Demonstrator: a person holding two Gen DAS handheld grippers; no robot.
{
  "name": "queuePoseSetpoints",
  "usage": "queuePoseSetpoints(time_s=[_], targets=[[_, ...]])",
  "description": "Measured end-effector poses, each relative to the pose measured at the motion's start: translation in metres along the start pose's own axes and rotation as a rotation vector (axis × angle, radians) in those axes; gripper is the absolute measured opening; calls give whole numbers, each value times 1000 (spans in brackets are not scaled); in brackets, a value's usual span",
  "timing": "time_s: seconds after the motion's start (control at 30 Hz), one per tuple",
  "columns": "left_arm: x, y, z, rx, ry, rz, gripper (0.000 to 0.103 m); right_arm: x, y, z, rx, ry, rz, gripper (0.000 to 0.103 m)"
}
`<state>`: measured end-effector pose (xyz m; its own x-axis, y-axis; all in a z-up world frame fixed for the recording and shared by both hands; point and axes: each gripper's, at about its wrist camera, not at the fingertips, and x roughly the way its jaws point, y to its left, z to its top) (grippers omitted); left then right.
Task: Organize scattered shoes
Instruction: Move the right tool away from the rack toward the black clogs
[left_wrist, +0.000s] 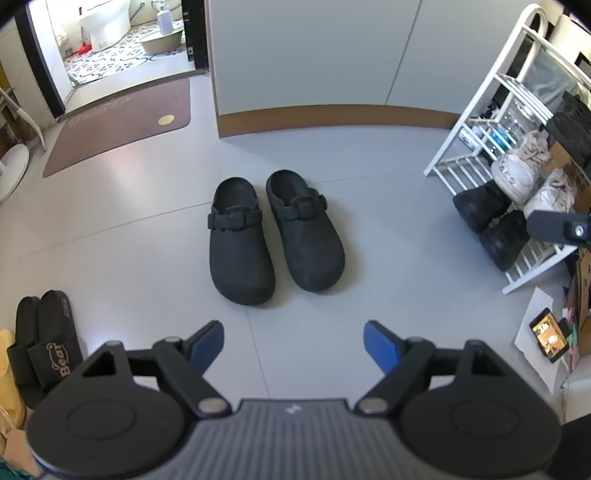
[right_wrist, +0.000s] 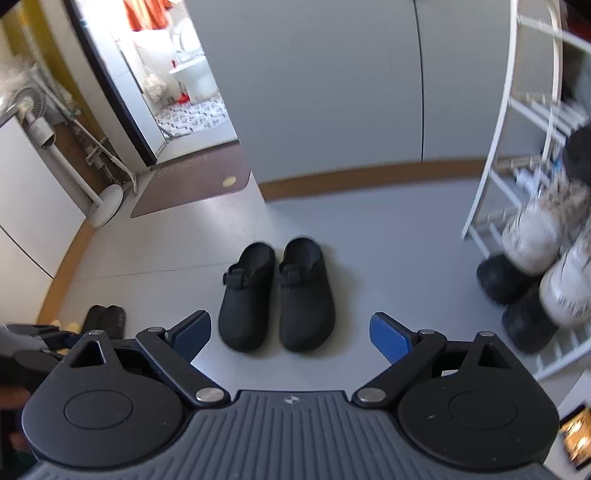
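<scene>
Two black clogs stand side by side on the grey floor, toes toward me: the left clog (left_wrist: 240, 243) and the right clog (left_wrist: 304, 230); the right wrist view shows the same left clog (right_wrist: 247, 299) and right clog (right_wrist: 304, 295). My left gripper (left_wrist: 293, 345) hovers open above the floor short of their toes, nothing between its blue pads. My right gripper (right_wrist: 290, 334) is also open and empty, the clogs' toes showing between its fingers. A white shoe rack (left_wrist: 480, 162) at the right holds black shoes (left_wrist: 480, 210) and pale sneakers (left_wrist: 517, 173).
Black slides (left_wrist: 48, 343) and a yellow slipper (left_wrist: 7, 376) lie at the left edge. A brown mat (left_wrist: 118, 125) lies before the bathroom doorway. A grey wall with brown skirting (left_wrist: 332, 118) stands behind the clogs. A lit phone (left_wrist: 548, 339) lies on paper at the right.
</scene>
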<state>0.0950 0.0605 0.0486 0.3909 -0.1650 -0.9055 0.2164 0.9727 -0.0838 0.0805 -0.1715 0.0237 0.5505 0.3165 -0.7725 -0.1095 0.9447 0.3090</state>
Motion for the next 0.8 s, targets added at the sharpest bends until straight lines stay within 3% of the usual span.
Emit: queuePoseSetpoints(time_s=[0.3,0.53,0.8], targets=[[-14,-5,4,-21,-42,-25,86,-7,5,-2,16,19,-8,96],[-21,-1,5,-37,-61,-27,86,-28,17,-3,-108,-6,-88,96],[-36,4,9,-56,-97,-52,88,-28,6,-5,-65,-5,-127,95]])
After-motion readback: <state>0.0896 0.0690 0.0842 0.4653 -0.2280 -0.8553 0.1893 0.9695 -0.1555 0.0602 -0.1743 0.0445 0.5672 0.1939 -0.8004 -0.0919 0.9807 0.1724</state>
